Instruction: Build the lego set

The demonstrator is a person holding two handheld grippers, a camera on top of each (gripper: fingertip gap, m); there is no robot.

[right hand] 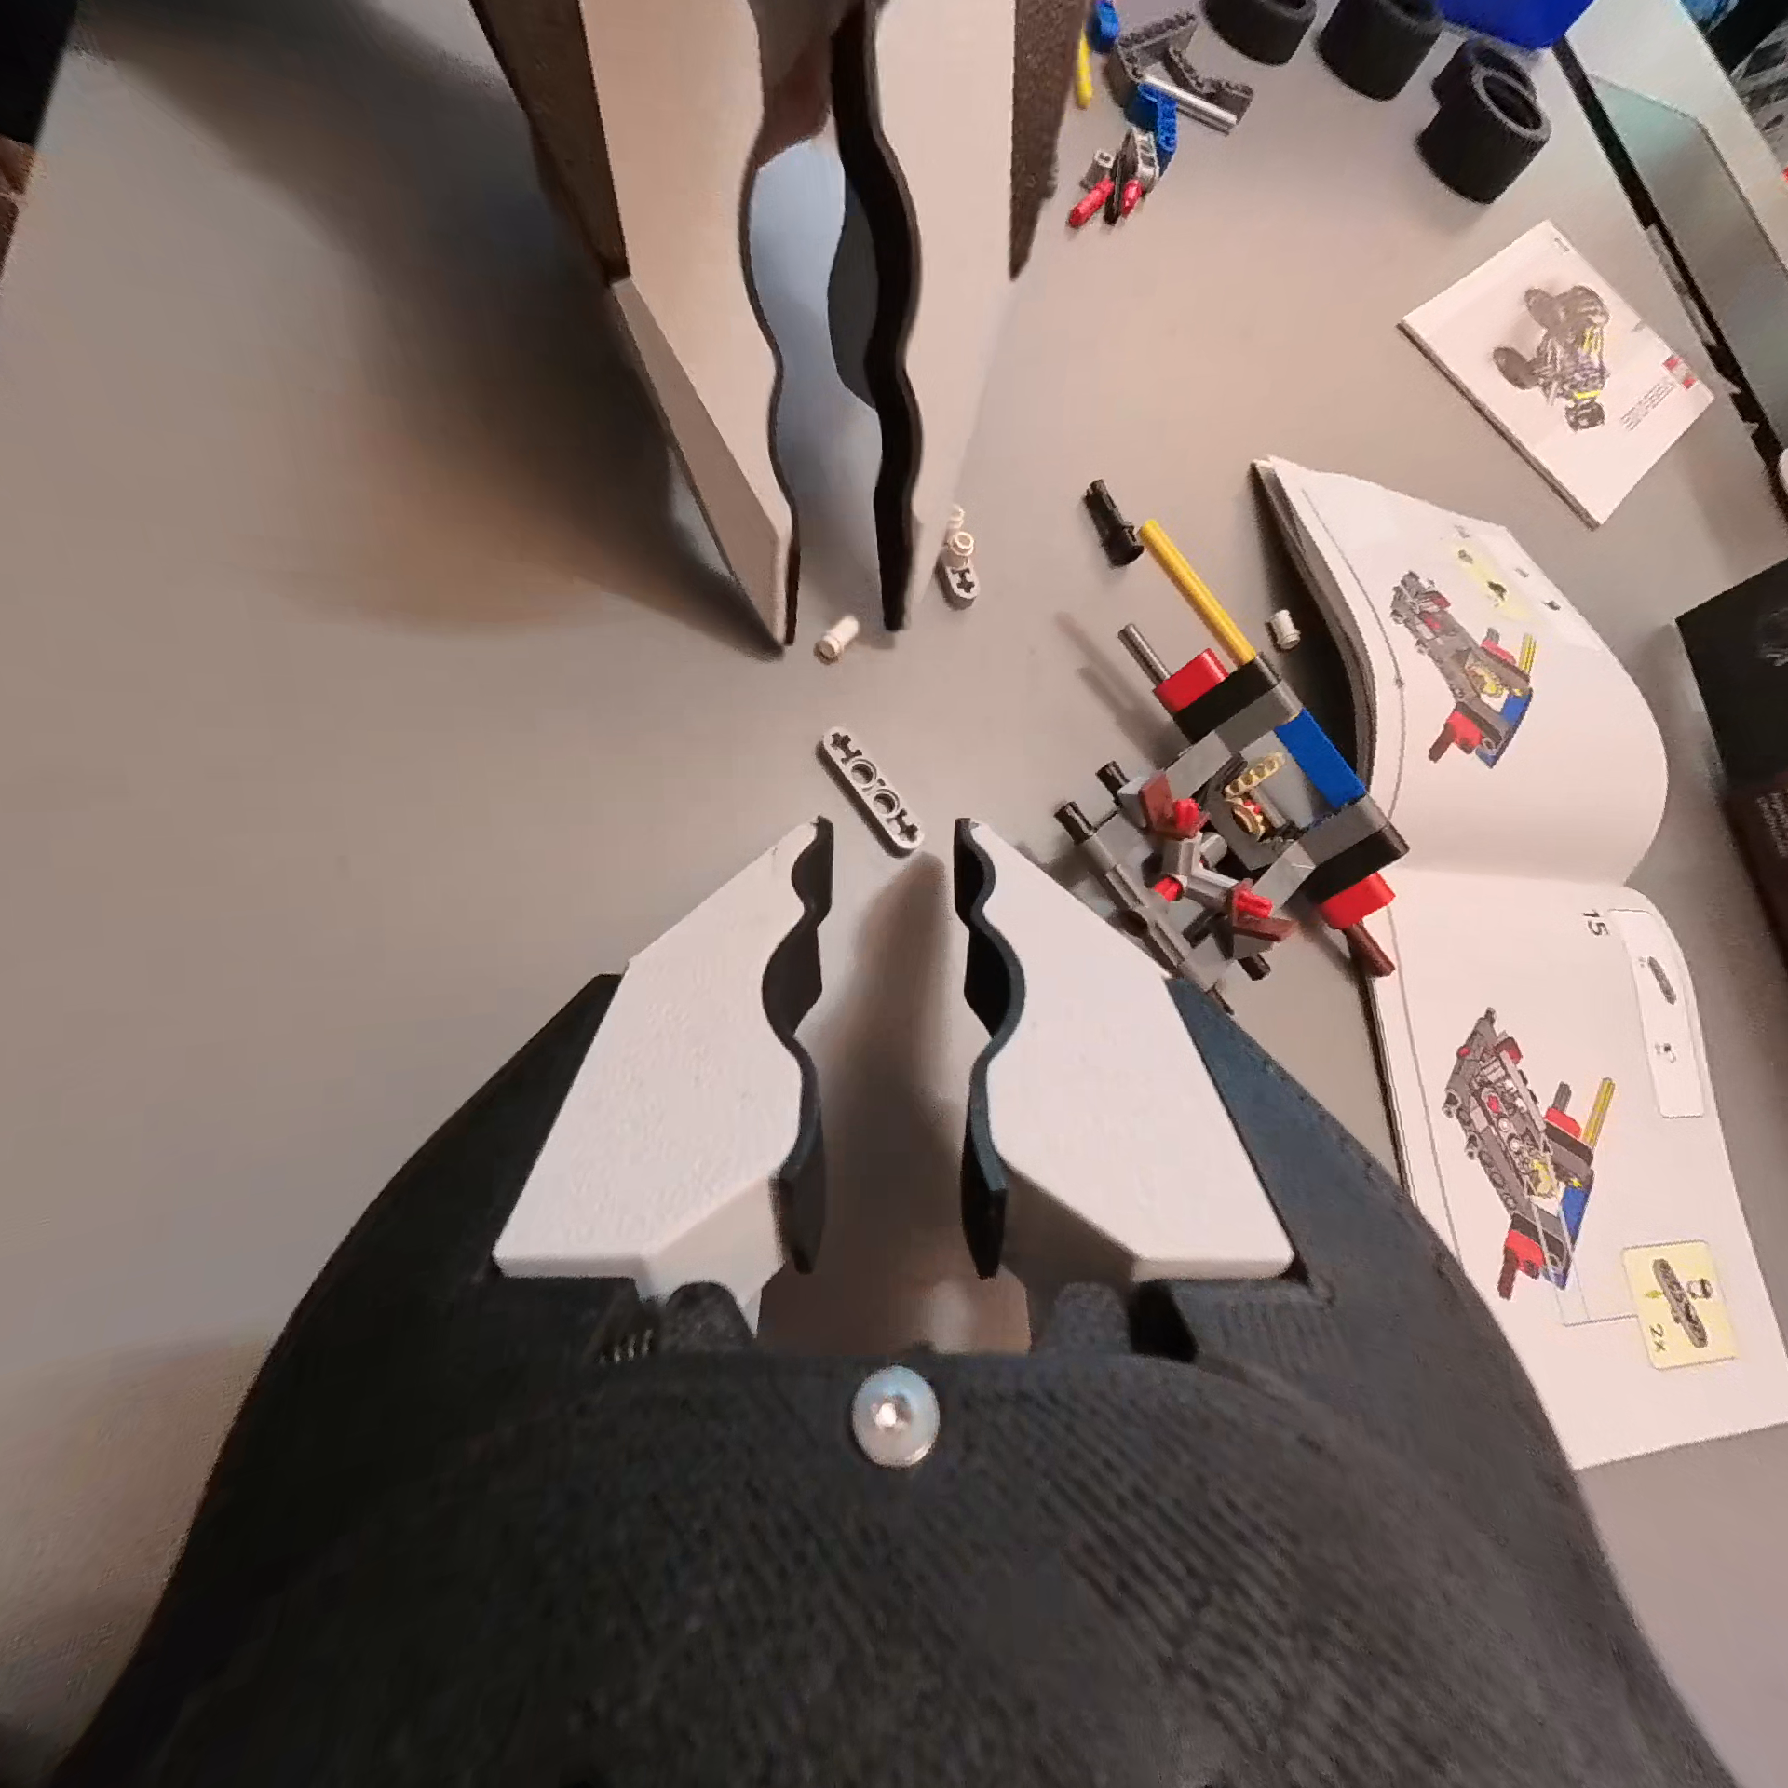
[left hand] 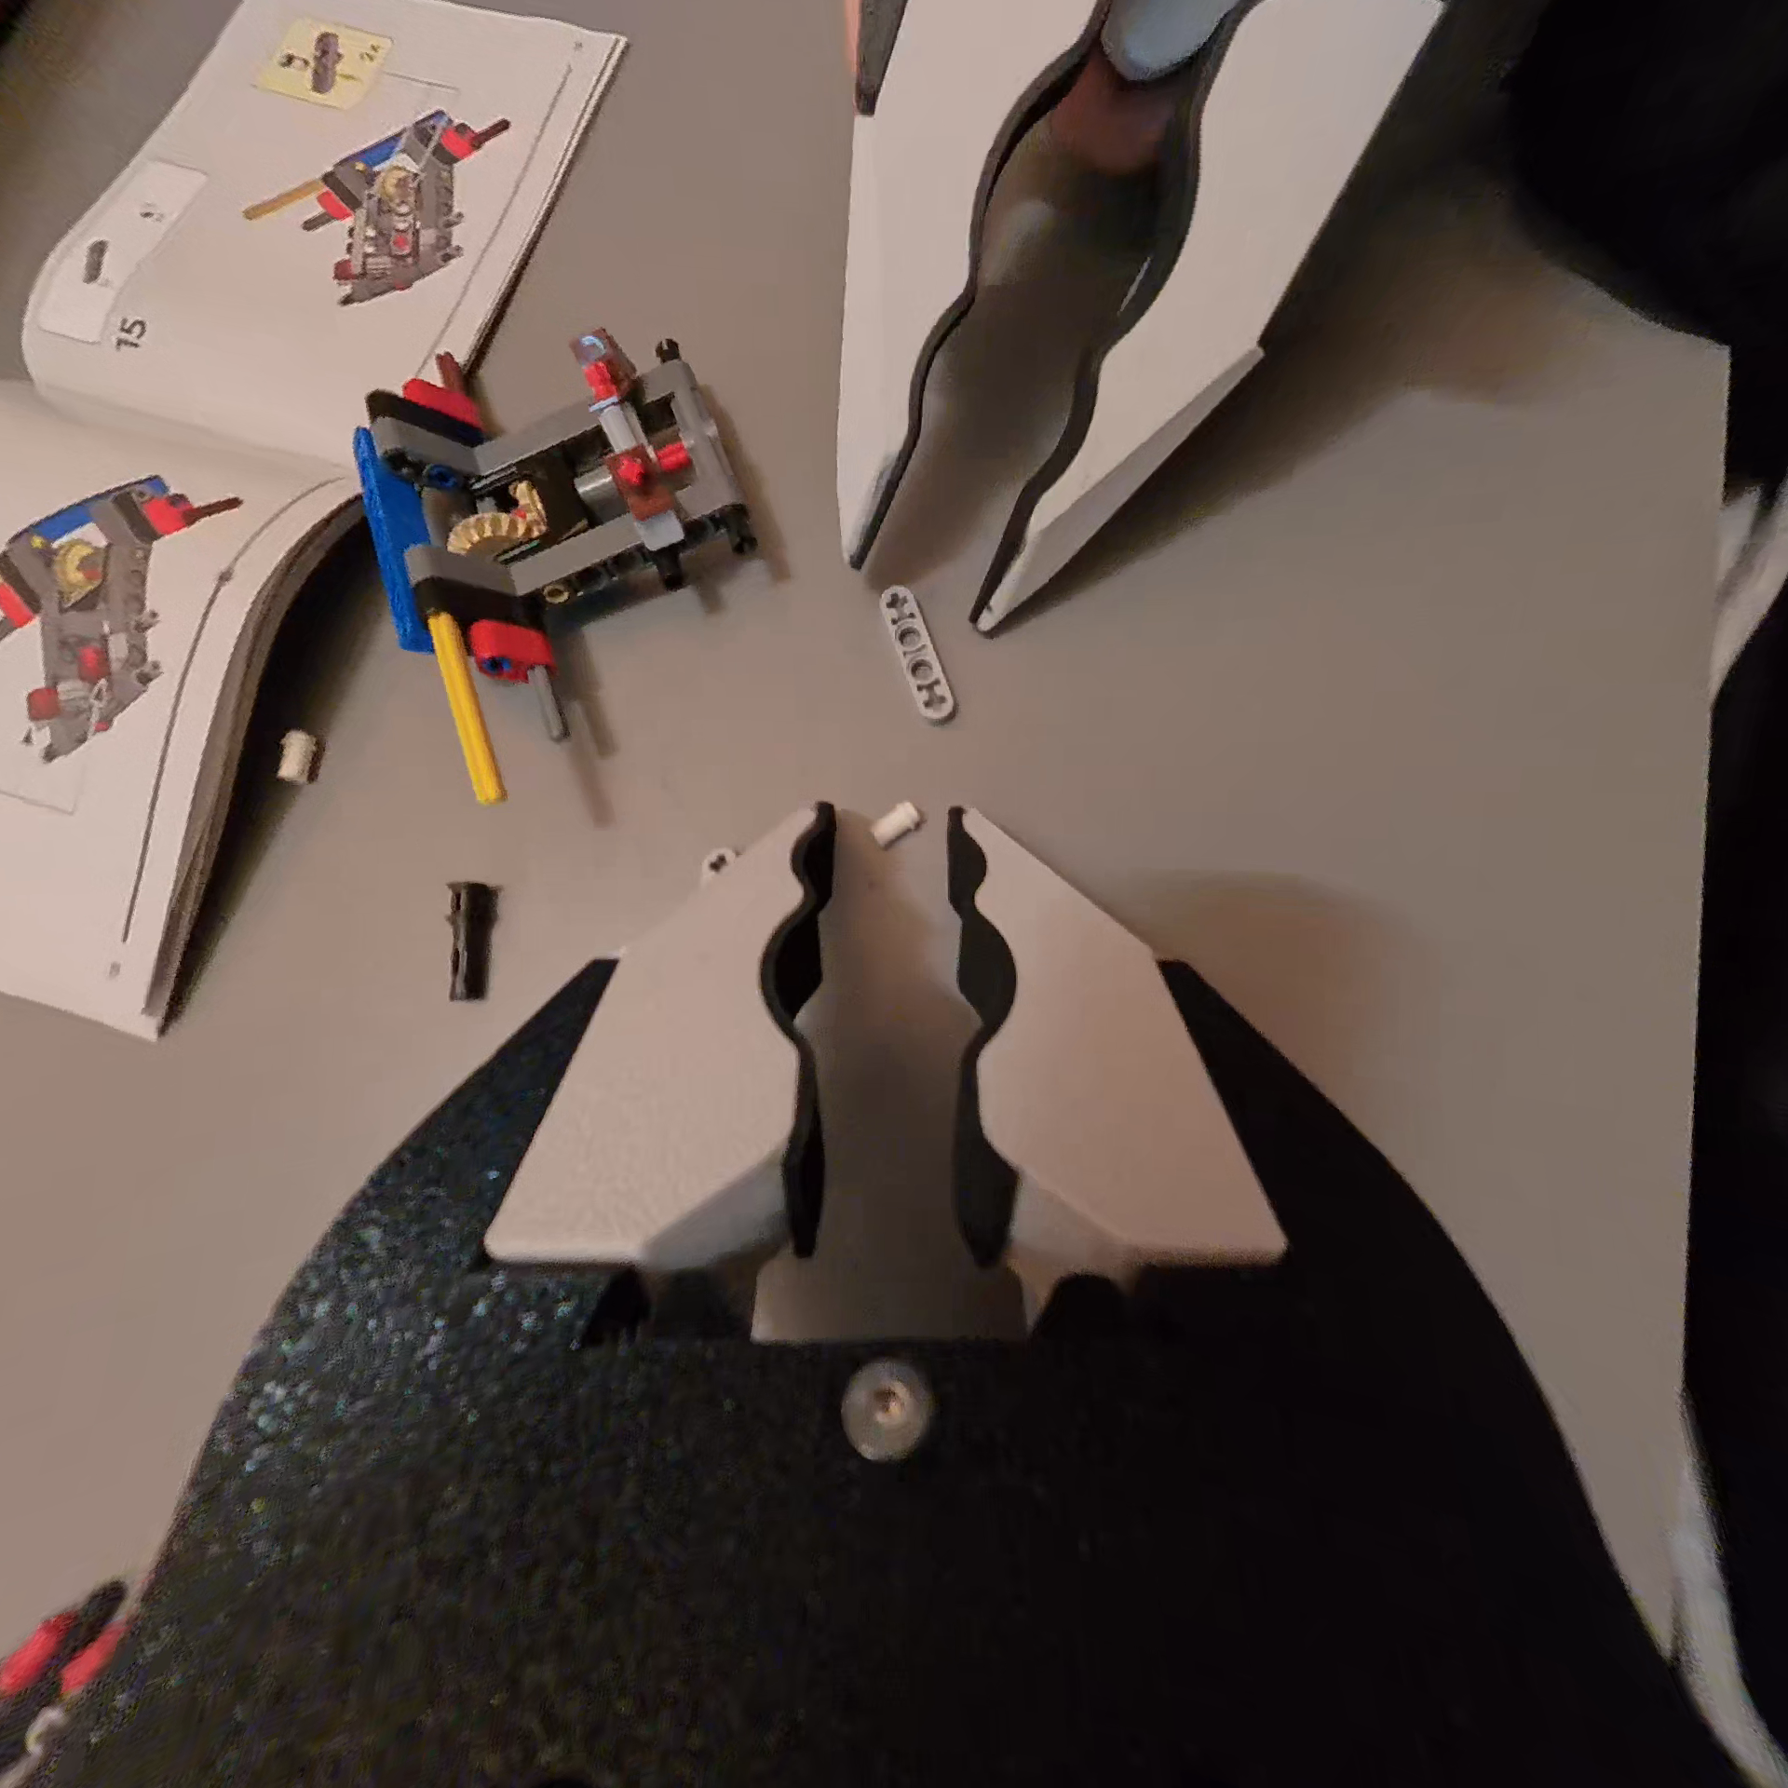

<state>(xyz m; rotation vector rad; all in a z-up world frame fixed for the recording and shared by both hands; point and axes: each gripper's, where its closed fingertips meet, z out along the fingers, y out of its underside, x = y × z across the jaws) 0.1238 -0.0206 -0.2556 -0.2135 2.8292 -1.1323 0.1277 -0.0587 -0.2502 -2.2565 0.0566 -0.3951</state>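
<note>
A part-built lego assembly (left hand: 551, 493) of grey beams, a blue plate, red parts and a yellow axle lies on the grey table; it also shows in the right wrist view (right hand: 1248, 803). My left gripper (left hand: 890, 820) is open and empty, its tips on either side of a small white pin (left hand: 895, 822), which also shows in the right wrist view (right hand: 837, 639). My right gripper (right hand: 892, 832) is open and empty, just short of a flat grey liftarm (right hand: 871, 789). The two grippers face each other, with the liftarm (left hand: 917, 653) between them.
An open instruction booklet (right hand: 1509, 774) lies beside the assembly. Nearby are a black pin (left hand: 471, 938), a white bush (left hand: 300, 755) and a short grey piece with a white pin (right hand: 958, 571). Black tyres (right hand: 1480, 126), loose parts (right hand: 1151, 97) and a second booklet (right hand: 1558, 377) lie farther off. The gap from one gripper's tips to the other's is roughly 5 cm.
</note>
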